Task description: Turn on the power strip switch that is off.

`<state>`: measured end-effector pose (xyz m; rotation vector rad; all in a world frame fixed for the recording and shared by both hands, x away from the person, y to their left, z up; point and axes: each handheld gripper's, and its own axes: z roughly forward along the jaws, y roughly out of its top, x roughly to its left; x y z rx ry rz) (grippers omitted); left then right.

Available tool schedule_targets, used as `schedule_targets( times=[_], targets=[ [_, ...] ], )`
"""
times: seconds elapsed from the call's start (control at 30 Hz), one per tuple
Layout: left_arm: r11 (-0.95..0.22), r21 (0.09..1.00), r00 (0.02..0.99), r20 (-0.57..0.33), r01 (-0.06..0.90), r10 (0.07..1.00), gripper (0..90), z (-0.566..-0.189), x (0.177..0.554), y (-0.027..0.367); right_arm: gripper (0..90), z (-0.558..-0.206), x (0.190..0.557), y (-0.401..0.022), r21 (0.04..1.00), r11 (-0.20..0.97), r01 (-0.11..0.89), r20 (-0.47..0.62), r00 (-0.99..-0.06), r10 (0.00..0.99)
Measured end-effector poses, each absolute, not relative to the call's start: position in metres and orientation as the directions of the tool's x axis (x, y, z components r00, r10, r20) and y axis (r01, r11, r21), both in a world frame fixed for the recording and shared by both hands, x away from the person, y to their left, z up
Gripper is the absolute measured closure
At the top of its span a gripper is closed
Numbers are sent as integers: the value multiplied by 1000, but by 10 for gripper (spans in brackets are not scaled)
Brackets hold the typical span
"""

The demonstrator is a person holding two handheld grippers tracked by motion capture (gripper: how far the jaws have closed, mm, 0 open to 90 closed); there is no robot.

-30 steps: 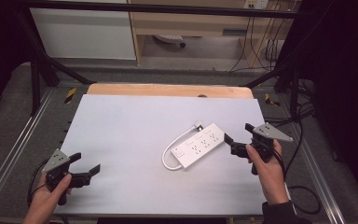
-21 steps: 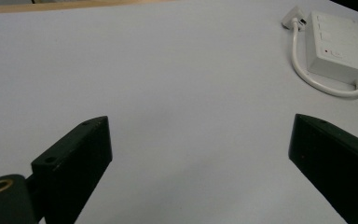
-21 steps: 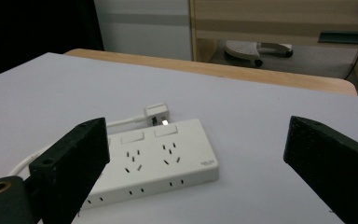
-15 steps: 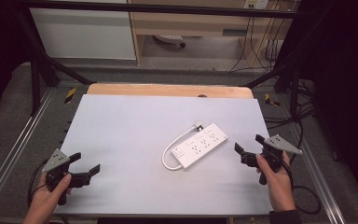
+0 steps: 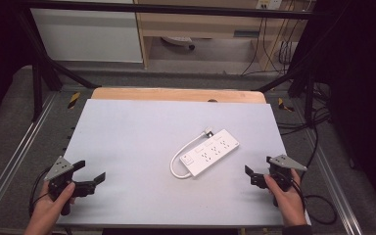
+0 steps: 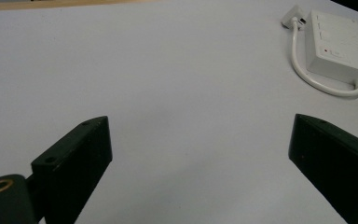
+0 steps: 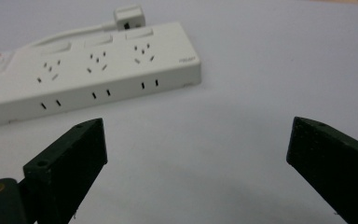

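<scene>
**Two open grippers wait near a white power strip on a pale table**

A white power strip [image 5: 209,154] lies flat and slantwise on the right half of a light grey table [image 5: 137,132]. Its short cable [image 5: 183,152] curls from the near-left end and runs back along the far side to a plug [image 5: 208,131] resting close beside the strip's body.

The right gripper [image 5: 252,176] sits low near the table's right front corner, held in a hand [image 5: 286,196]. Its jaws are spread wide and hold nothing. It is near the strip but not touching it. In the right gripper view, the strip's long side with its sockets [image 7: 93,63] lies just beyond the parted jaws.

The left gripper [image 5: 90,174] rests at the front left, well apart from the strip, jaws also released and empty.

To grasp well, the right gripper probably should move forward so its jaws straddle the strip across its narrow width, near one end, then close squarely on the two long sides. Catching the looped cable could drag the strip askew. The left gripper could steady the other end.
</scene>
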<state>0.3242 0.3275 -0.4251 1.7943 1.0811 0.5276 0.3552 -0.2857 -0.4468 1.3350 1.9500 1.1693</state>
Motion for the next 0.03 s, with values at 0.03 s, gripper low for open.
schedule_targets(
  times=[0.03],
  targets=[
    [-168, 881, 520, -99, 442, 849, 61, -425, 324, 327, 54, -450, 357, -284, 847, 164, 506, 62, -399, 915]
  ],
)
